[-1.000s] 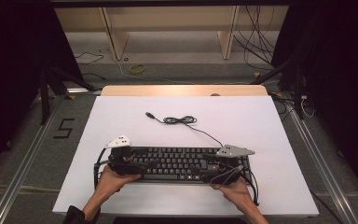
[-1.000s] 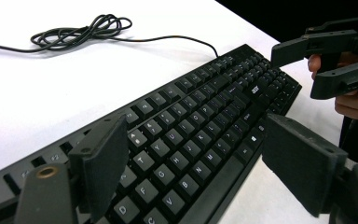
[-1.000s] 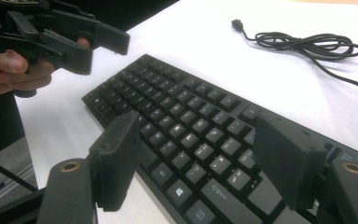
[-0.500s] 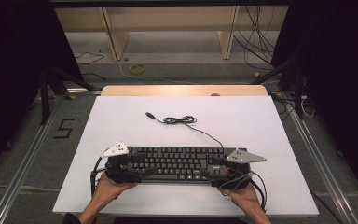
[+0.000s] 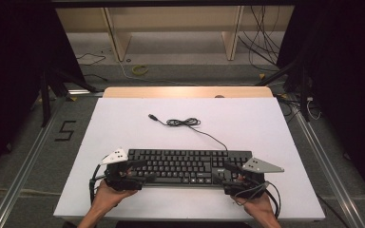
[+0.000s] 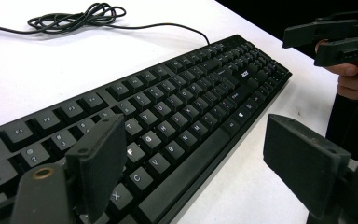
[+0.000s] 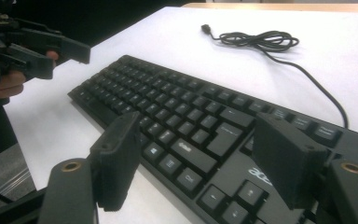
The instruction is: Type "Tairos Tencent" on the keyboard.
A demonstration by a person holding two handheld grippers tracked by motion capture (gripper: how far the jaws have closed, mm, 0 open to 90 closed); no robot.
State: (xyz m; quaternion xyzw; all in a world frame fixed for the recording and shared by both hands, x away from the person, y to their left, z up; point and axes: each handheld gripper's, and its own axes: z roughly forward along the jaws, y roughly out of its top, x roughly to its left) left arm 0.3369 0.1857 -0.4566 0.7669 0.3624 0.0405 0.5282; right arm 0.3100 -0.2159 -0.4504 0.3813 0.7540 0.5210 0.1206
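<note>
White table (image 5: 123,123) fills the middle of the high view, with grey floor and a wooden shelf behind it at the top of the frame. A black keyboard (image 5: 187,166) lies flat on the table, low in the frame and near the person's edge. Its thin black cable (image 5: 185,122) runs up from the keyboard's back edge to a small messy coil near the middle of the table, and the plug lies at the upper left of the coil.

At the lower left of the high view, the left gripper (image 5: 140,171) sits at the left end of the keyboard, held by a hand (image 5: 107,197). In the left gripper view its two black jaws are spread wide apart. One jaw is over the keys and the other is over the bare table in front of the keyboard. They pinch nothing.

At the lower right, the right gripper (image 5: 228,171) sits at the right end of the keyboard, held by the other hand (image 5: 259,209). In the right gripper view its jaws are also spread wide, with the keyboard's front corner between them, and I cannot tell if they touch it.
</note>
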